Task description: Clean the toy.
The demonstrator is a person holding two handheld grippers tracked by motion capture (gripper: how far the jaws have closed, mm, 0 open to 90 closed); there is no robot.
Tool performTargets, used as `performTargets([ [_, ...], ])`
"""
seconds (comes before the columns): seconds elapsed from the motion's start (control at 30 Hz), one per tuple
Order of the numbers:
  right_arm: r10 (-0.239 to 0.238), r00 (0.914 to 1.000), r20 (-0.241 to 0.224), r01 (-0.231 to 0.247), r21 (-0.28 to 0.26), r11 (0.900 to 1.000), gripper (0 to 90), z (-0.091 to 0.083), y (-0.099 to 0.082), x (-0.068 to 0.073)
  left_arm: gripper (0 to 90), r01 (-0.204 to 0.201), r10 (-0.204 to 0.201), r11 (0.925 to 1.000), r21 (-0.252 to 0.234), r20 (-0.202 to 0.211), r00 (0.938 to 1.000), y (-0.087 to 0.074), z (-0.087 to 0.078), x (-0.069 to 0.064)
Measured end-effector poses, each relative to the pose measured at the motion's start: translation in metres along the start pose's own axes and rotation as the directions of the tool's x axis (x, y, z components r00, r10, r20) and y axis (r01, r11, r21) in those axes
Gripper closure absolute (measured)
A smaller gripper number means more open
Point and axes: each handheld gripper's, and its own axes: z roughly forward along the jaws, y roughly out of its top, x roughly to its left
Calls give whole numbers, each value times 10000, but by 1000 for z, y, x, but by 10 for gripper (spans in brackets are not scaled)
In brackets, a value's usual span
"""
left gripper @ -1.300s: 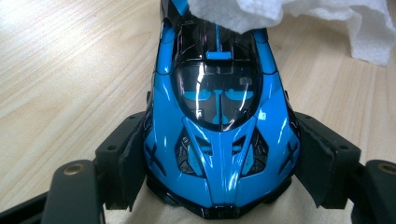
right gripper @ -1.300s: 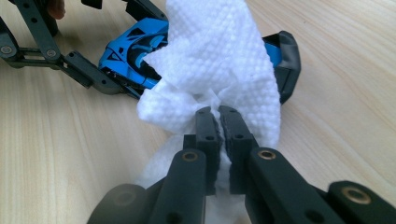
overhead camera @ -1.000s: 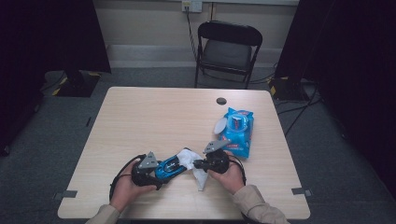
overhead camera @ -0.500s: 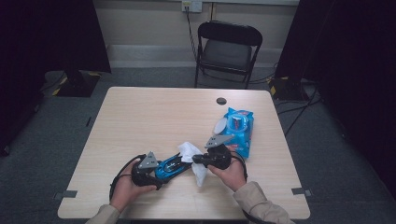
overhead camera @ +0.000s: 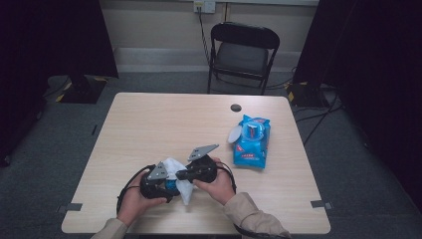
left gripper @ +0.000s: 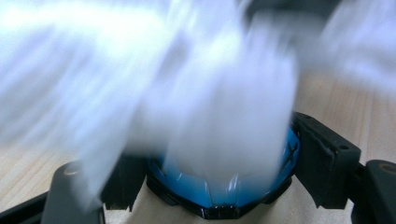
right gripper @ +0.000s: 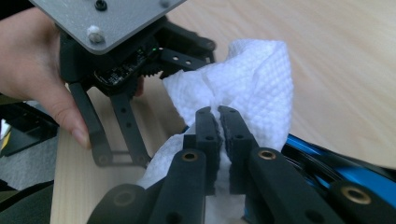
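Left gripper (overhead camera: 166, 185): held in the person's left hand (overhead camera: 133, 198) near the front edge of the bench (overhead camera: 149, 124), left of centre. Its jaws stand on either side of a blue object (left gripper: 224, 191) and clamp it; in the left gripper view the object's rounded blue body with a black edge sits between the two black jaws, its upper part covered by blurred white cloth. What kind of object it is cannot be told.

White wipe (overhead camera: 180, 178): a crumpled, dimpled sheet draped over the blue object, between the two grippers. One end hangs toward the front edge of the bench. In the right gripper view its quilted surface (right gripper: 252, 79) bunches up above the jaws.

Right gripper (overhead camera: 185, 174): held in the person's right hand (overhead camera: 219, 185), just right of the left gripper, its grey three-cornered plate tilted upward. Its jaws are pinched narrow on a fold of the wipe, pads pressed together with cloth between them.

Wipe packet (overhead camera: 253, 142): blue, lying flat on the right part of the bench, well apart from the grippers, with its round lid flap open to the left.

Small dark disc (overhead camera: 236, 107): on the bench near the far edge, beyond the packet.

Folding chair (overhead camera: 244, 50): black, on the floor behind the bench.
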Motion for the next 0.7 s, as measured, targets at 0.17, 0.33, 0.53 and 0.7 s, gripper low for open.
performTargets([
  [0.17,32,9999,-100,-29,296,9996,874,23,5,5,255,10,-10,10000,-26,-9,10000,0,0,0],
  [0.33,135,9999,74,-138,519,9986,872,36,1,3,255,-2,2,10000,-33,-12,10000,0,0,0],
  [0.53,236,9995,198,-246,513,9984,873,42,-2,0,255,-3,3,10000,-35,-11,10000,0,0,0],
  [0.7,99,9993,361,-120,568,9983,873,40,-2,0,256,-4,4,10000,-27,-14,10000,0,0,0],
])
